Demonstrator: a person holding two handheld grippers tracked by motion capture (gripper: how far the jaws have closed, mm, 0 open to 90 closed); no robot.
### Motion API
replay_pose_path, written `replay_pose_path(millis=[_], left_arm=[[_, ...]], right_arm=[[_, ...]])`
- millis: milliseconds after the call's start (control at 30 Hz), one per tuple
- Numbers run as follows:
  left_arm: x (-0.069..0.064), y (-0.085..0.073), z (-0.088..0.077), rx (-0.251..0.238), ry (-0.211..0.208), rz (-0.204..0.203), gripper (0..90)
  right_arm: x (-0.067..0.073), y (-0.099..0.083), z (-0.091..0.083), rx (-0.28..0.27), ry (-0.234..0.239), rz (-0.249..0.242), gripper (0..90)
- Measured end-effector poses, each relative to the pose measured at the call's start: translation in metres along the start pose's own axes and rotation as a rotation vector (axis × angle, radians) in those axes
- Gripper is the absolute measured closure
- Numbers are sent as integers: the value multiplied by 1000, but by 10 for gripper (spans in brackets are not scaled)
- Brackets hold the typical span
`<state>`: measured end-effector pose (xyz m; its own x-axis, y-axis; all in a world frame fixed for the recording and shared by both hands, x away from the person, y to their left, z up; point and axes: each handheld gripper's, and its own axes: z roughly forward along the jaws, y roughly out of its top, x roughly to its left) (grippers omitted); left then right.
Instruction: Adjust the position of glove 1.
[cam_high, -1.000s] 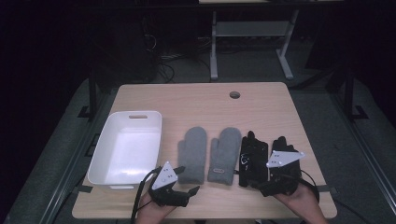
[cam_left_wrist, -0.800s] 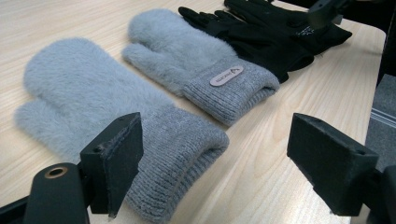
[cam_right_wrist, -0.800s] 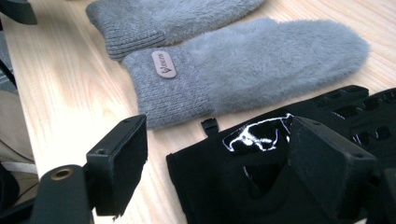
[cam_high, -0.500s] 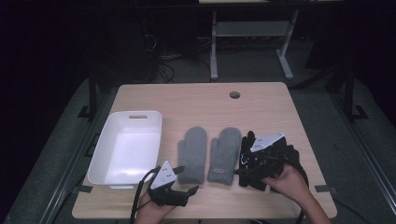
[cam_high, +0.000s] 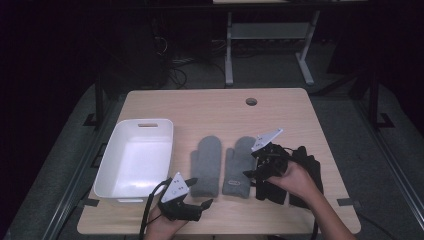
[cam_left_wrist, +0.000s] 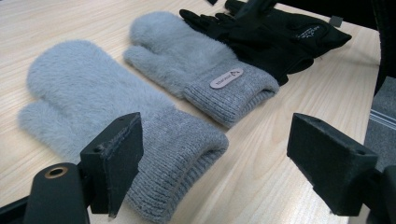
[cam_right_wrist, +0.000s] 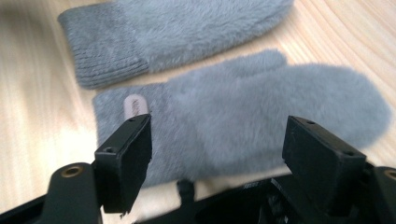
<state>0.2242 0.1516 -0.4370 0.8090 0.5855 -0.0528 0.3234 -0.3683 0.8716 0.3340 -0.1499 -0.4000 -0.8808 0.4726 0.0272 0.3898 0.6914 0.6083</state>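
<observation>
Table (cam_high: 210, 105) | white bin (cam_high: 112, 165) apparently empty | grey mittens (cam_high: 206, 165) beside it

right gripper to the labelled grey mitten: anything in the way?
Nothing visible. The right gripper, jaws open, hovers over the black gloves, pointing at the fluffy grey mitten with the small label. In the right gripper view that mitten lies just beyond the open jaws, with only a black glove's edge below them.

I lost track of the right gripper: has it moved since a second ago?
Yes. The right gripper has shifted left, from the black gloves toward the labelled grey mitten.
</observation>
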Motion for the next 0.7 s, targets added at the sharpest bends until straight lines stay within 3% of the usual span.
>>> replay_pose_path(millis=[67,167,300,367,433,533,600,667,700], left_arm=[[0,0,-1,0,0,1,182],[0,0,-1,-2,-2,-2,182],[0,1,-1,-1,-3,5,182],[-1,1,-1,-5,-2,8,182],[0,1,-1,-1,-4,3,182],[1,1,-1,-3,-7,1,182],[1,0,-1,-5,-8,-6,182],[0,1,-1,-3,-8,0,182],[0,0,-1,-5,-8,1,182]], right_arm=[[-4,7,10,33,-2,-37,261],[-8,11,17,48,0,-53,277],[-13,15,30,60,26,-53,309],[-18,15,45,115,20,-37,322],[-21,14,51,135,14,-47,334],[-22,13,58,158,16,-51,335],[-19,12,63,175,-7,-90,339],[-17,12,65,183,-15,-89,369],[-16,12,65,190,-17,-84,426]])
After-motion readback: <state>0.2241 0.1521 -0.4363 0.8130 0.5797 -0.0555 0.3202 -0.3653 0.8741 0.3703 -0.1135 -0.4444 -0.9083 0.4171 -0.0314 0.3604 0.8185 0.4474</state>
